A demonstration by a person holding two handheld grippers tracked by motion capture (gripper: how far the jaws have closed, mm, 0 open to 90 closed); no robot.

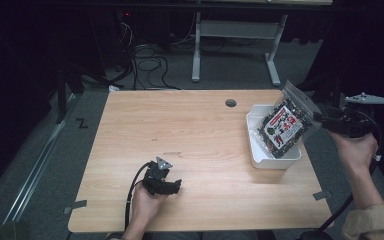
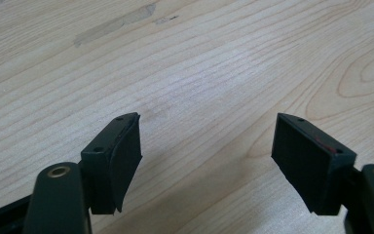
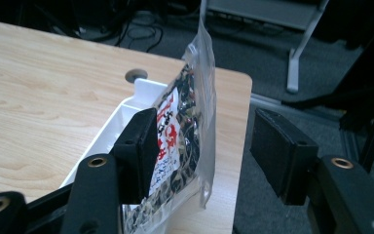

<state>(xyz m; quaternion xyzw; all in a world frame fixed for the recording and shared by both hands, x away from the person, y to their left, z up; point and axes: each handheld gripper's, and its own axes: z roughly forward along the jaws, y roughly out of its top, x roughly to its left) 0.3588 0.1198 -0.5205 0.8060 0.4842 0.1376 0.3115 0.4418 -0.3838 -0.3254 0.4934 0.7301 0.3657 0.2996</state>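
A clear bag of dark dried pieces with a red-and-white label [image 1: 282, 127] [image 3: 195, 97] stands tilted in a white bin [image 1: 275, 161] [image 3: 121, 109] at the table's right edge. My right gripper [image 1: 322, 119] [image 3: 205, 117] is open at the bag's right side, off the table edge. The bag's sealed edge lies between the spread jaws, and the left jaw is in front of the label. My left gripper [image 1: 172, 186] [image 2: 207, 122] rests low near the front middle of the wooden table [image 1: 190, 130], open with only bare wood between its jaws.
A round cable hole [image 1: 230, 103] [image 3: 136, 75] is in the tabletop just behind the bin. Grey tape marks the front corners [image 1: 78, 206]. Beyond the table stand a grey desk frame [image 1: 235, 30] and floor cables [image 1: 147, 62].
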